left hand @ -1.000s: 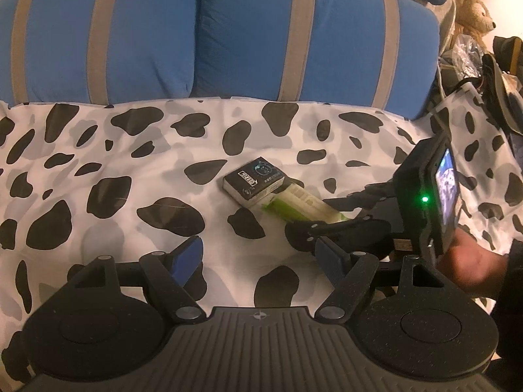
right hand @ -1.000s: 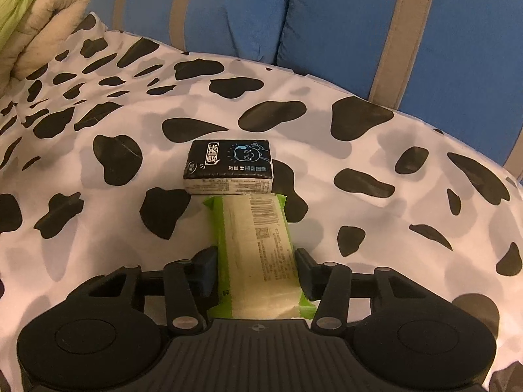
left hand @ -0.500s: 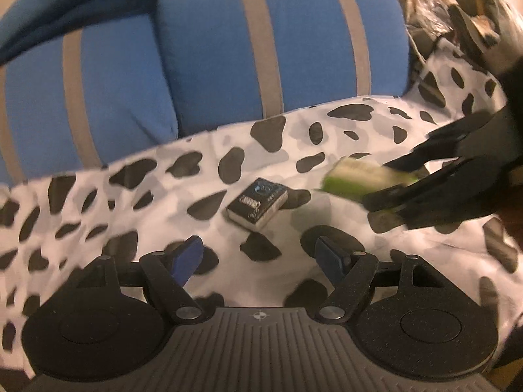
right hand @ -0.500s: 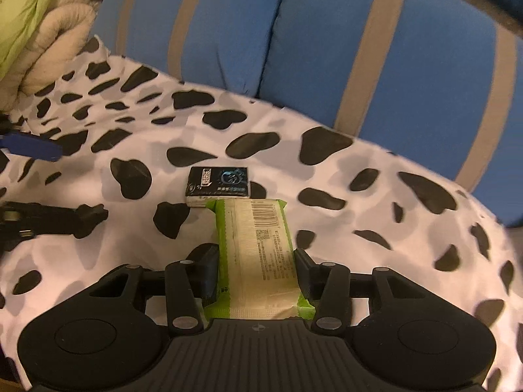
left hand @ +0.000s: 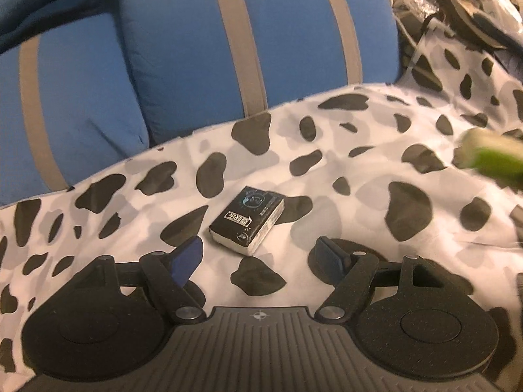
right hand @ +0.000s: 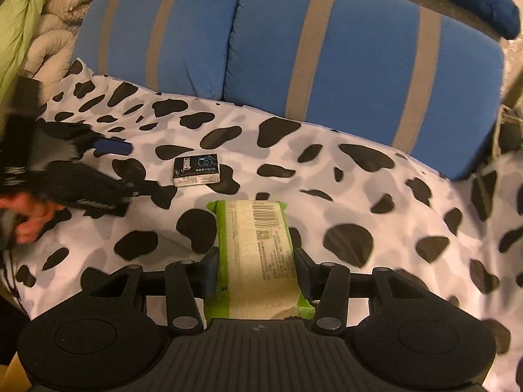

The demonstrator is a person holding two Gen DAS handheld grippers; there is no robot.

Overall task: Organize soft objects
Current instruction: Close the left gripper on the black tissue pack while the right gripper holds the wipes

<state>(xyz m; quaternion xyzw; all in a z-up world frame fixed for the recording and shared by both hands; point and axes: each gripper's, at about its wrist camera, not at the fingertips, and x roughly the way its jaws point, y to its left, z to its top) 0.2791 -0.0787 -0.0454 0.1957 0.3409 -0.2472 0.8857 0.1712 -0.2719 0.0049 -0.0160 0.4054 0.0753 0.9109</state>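
My right gripper [right hand: 256, 269] has lifted the green pack [right hand: 258, 251] up, squeezing it. My left gripper [left hand: 258, 256], wide open, is nearer the black pack [left hand: 247, 225] on the blanket [left hand: 359, 150]. I should straddle it evenly before squeezing.

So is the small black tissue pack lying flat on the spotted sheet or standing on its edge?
Lying flat. The small black tissue pack rests on its broad face on the black-and-white spotted sheet, printed top upward.
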